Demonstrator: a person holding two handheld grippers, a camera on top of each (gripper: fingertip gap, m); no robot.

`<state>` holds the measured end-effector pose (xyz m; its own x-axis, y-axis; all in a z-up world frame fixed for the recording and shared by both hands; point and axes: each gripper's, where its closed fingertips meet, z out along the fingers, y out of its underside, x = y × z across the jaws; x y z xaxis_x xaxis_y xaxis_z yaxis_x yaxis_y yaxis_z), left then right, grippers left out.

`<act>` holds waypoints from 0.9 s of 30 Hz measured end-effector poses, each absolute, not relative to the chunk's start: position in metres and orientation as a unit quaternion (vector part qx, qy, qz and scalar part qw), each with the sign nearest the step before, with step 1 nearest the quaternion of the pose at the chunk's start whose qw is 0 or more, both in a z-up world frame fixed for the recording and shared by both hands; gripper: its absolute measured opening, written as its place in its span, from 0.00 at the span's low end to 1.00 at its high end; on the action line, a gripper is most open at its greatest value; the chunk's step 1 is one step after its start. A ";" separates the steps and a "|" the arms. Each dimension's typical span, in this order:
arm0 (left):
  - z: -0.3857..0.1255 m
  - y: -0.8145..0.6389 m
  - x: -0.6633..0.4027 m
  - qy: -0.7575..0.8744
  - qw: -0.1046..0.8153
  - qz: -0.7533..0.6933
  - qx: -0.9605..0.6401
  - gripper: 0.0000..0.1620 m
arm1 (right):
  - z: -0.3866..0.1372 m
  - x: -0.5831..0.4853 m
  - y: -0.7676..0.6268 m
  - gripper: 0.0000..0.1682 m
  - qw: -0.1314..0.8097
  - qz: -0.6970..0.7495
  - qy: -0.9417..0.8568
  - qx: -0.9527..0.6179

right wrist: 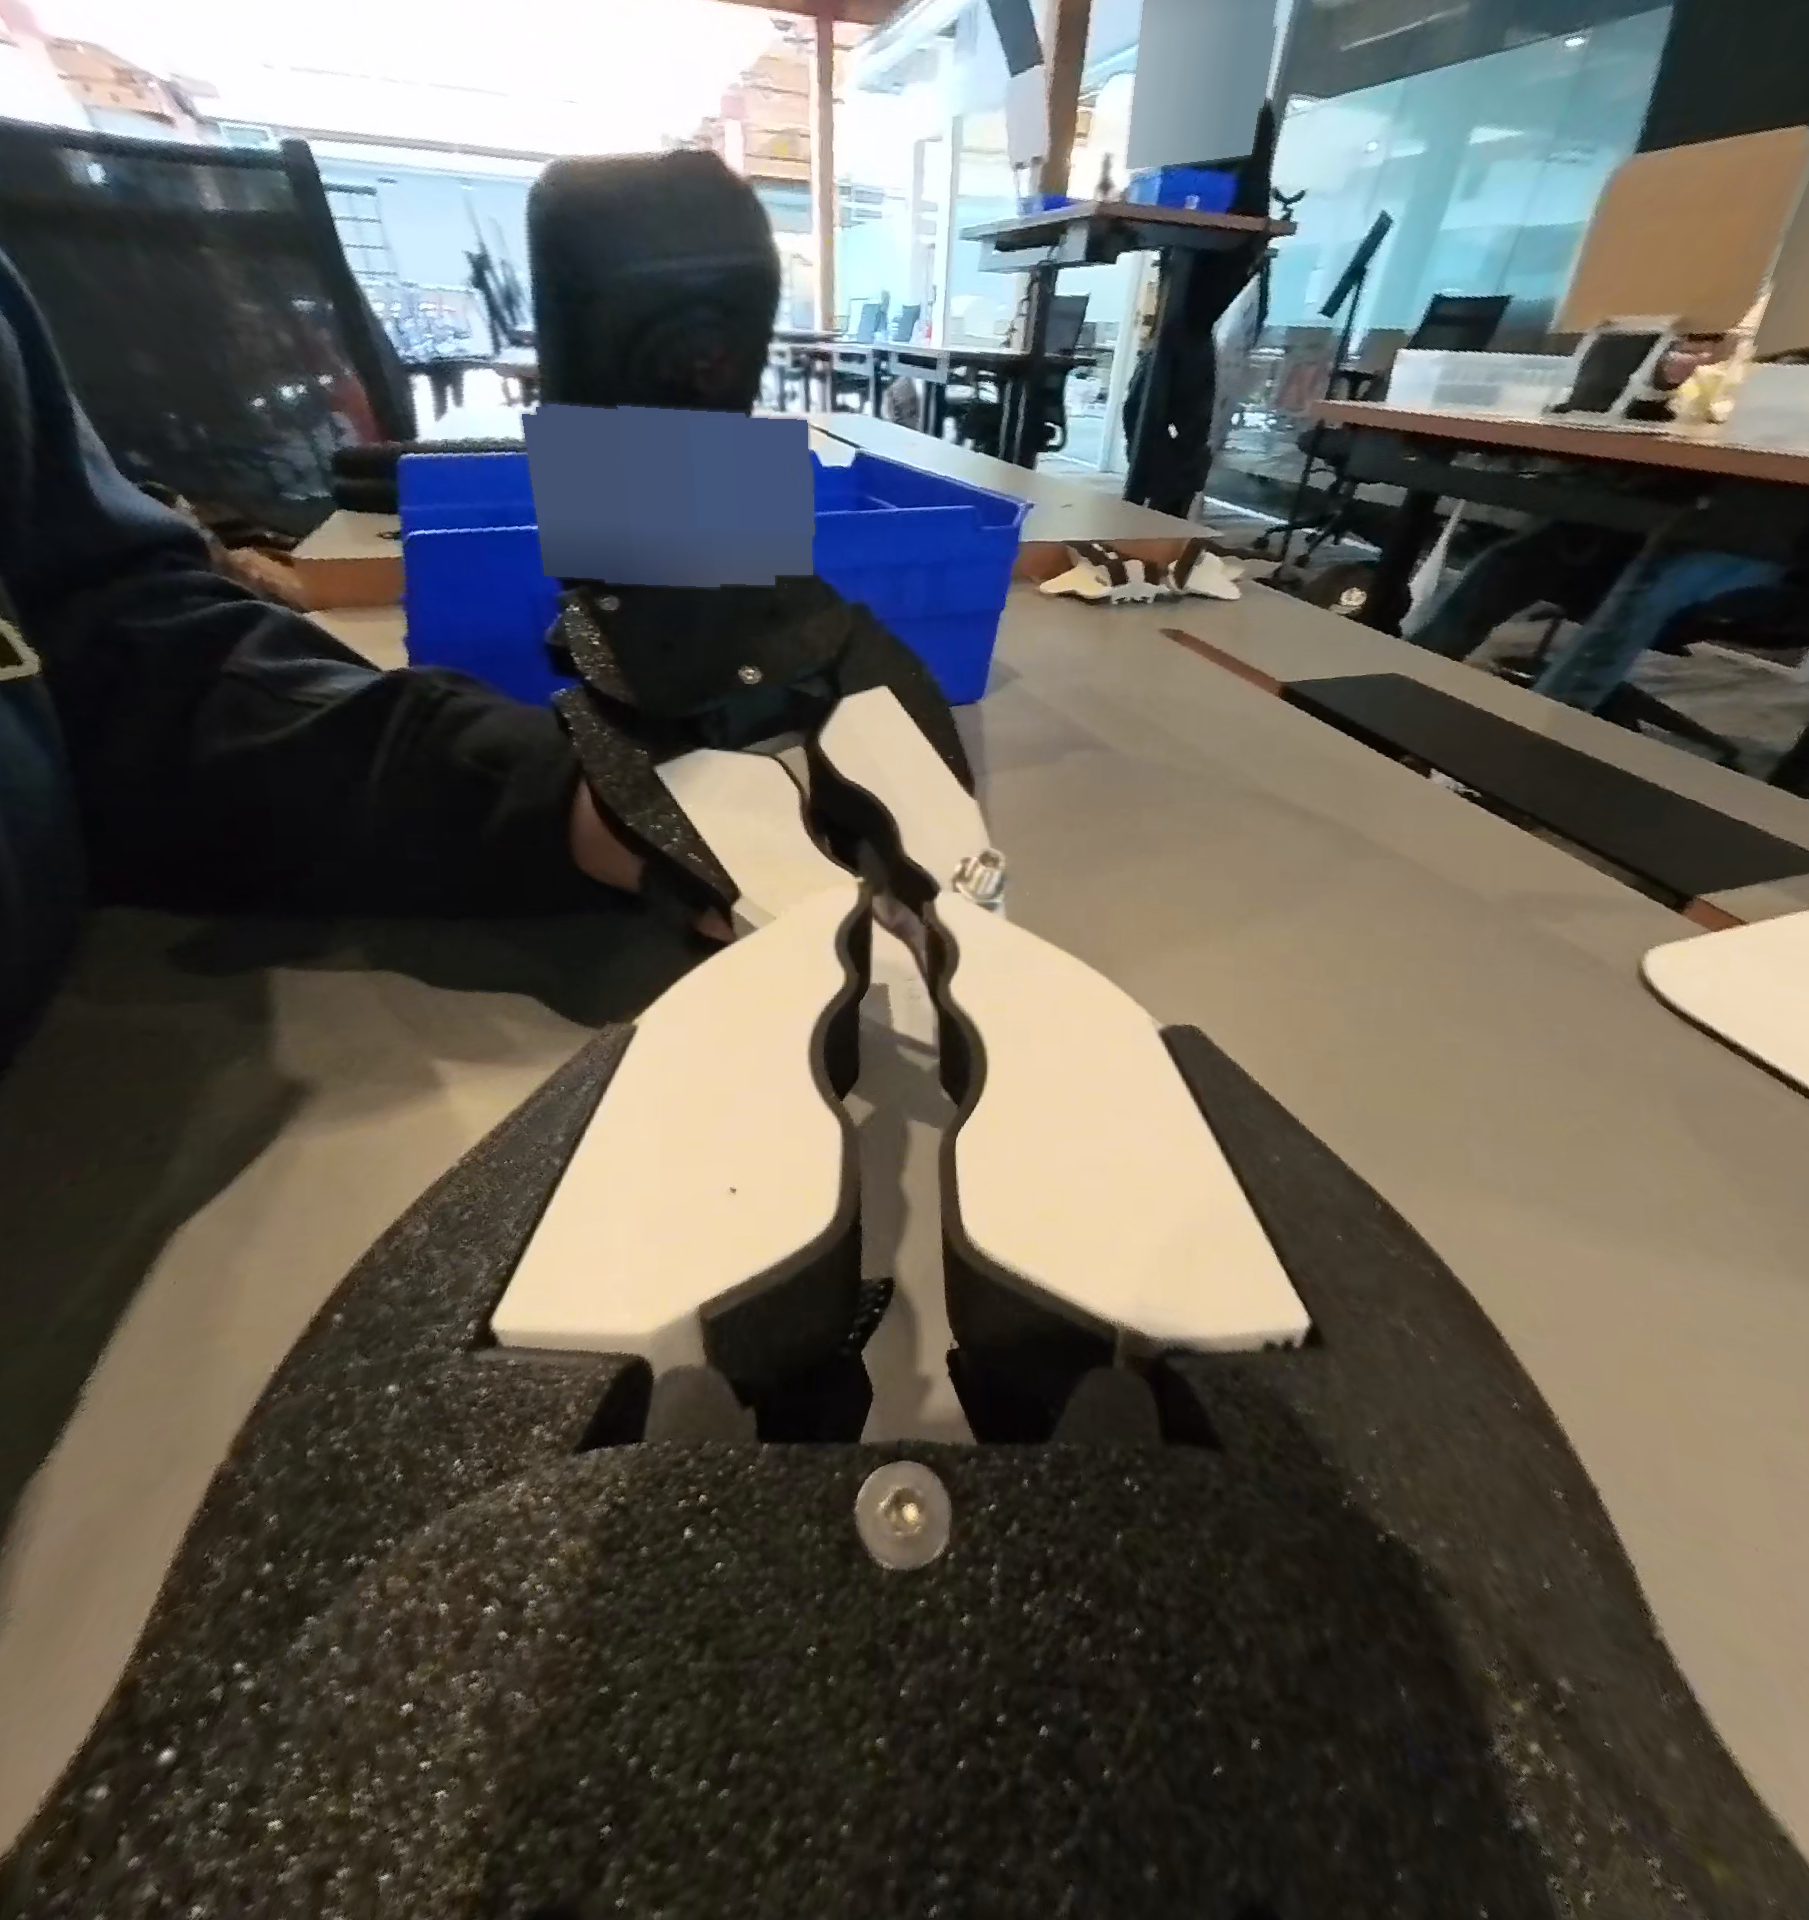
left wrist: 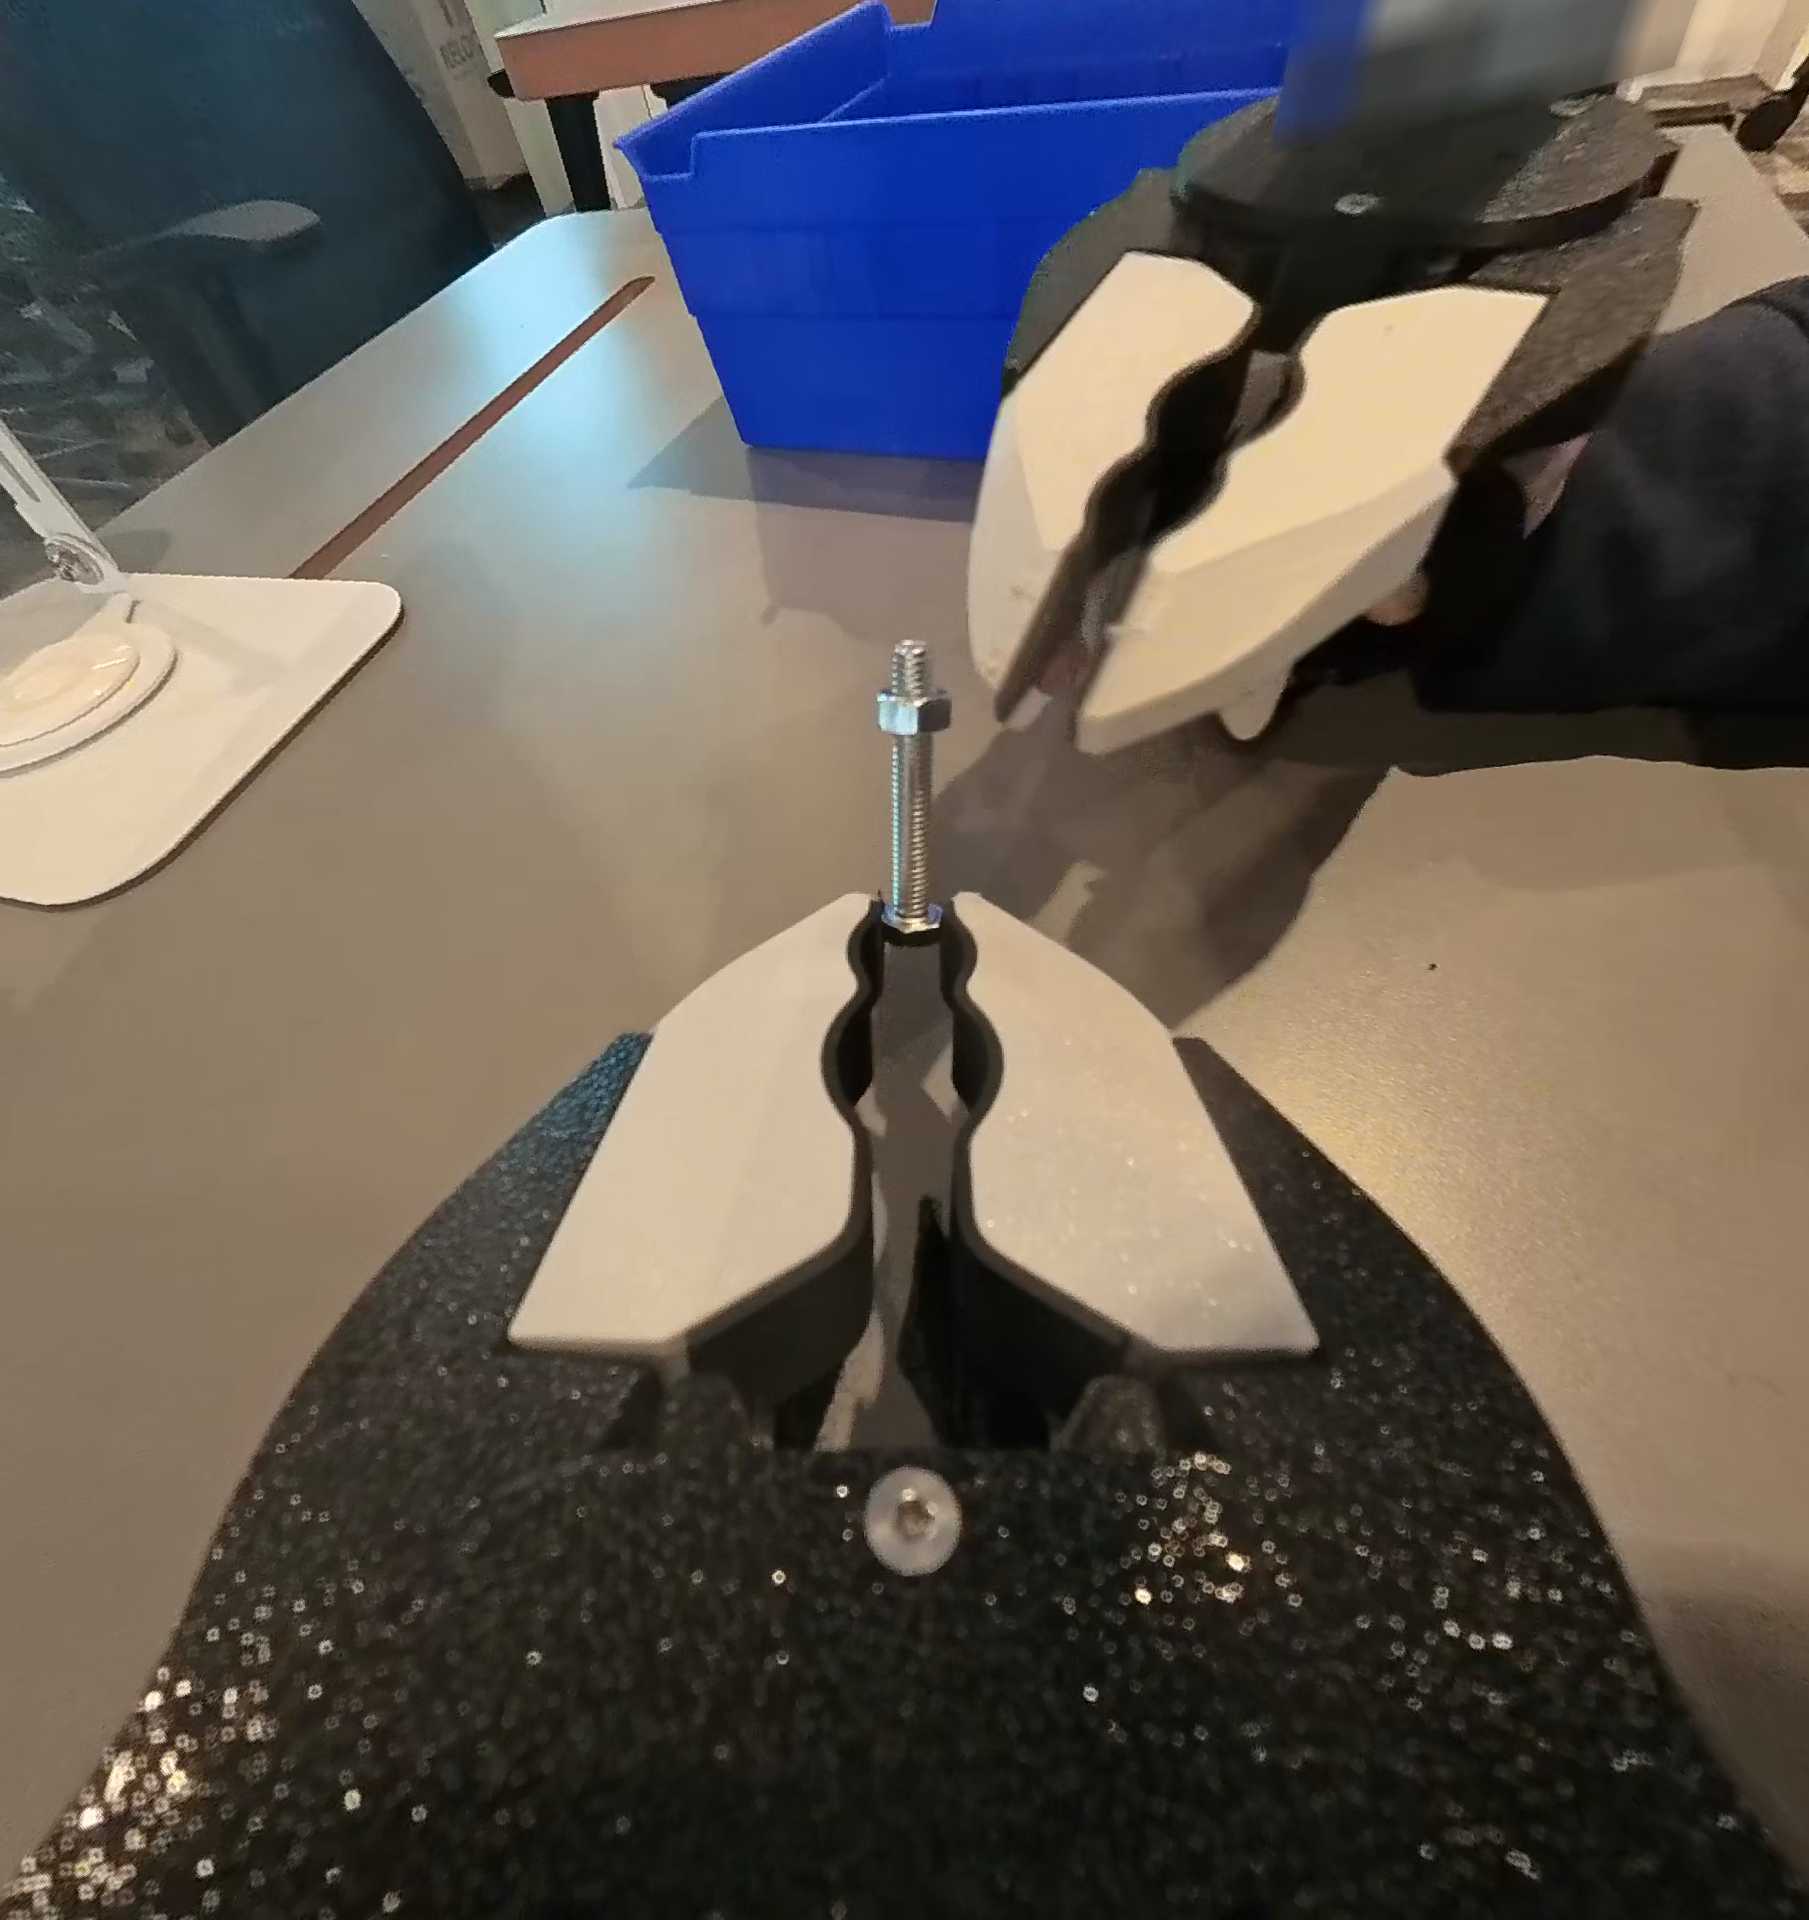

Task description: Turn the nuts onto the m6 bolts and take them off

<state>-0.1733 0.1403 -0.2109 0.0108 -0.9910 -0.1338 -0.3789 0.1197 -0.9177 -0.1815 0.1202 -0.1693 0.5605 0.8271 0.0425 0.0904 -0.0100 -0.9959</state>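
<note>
My left gripper (left wrist: 910, 920) is shut on the head of a silver M6 bolt (left wrist: 907, 821) and holds it pointing away over the grey table (left wrist: 464, 1039). A hex nut (left wrist: 908, 713) sits on the thread near the bolt's far tip. My right gripper (left wrist: 1045, 707) hangs tilted just right of the nut, apart from it, its jaws a narrow gap apart and empty. In the right wrist view the right gripper (right wrist: 895, 902) faces the left gripper (right wrist: 879, 821), and the nut (right wrist: 983, 881) shows just right of the fingertips.
A blue plastic bin (left wrist: 879, 260) stands at the back of the table and also shows in the right wrist view (right wrist: 921, 582). A white lamp base (left wrist: 152, 727) lies at the left. A gloved hand (left wrist: 1658, 520) holds the right gripper. A black mat (right wrist: 1544, 790) lies to the right. The tips of one gripper are about 5 cm away from the tips of the other. The white lamp base (left wrist: 152, 727) sits 30 cm or so from the ends of my left fingers.
</note>
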 end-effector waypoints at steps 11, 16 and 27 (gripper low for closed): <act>-0.211 0.140 -0.173 0.610 0.433 -0.351 -0.562 0.06 | -0.170 -0.166 0.140 0.00 0.635 0.242 -0.304 -0.668; -0.211 0.140 -0.173 0.610 0.434 -0.352 -0.563 0.06 | -0.171 -0.165 0.145 0.00 0.635 0.233 -0.292 -0.676; -0.212 0.140 -0.174 0.610 0.433 -0.351 -0.563 0.06 | -0.172 -0.171 0.131 0.00 0.609 0.285 -0.327 -0.665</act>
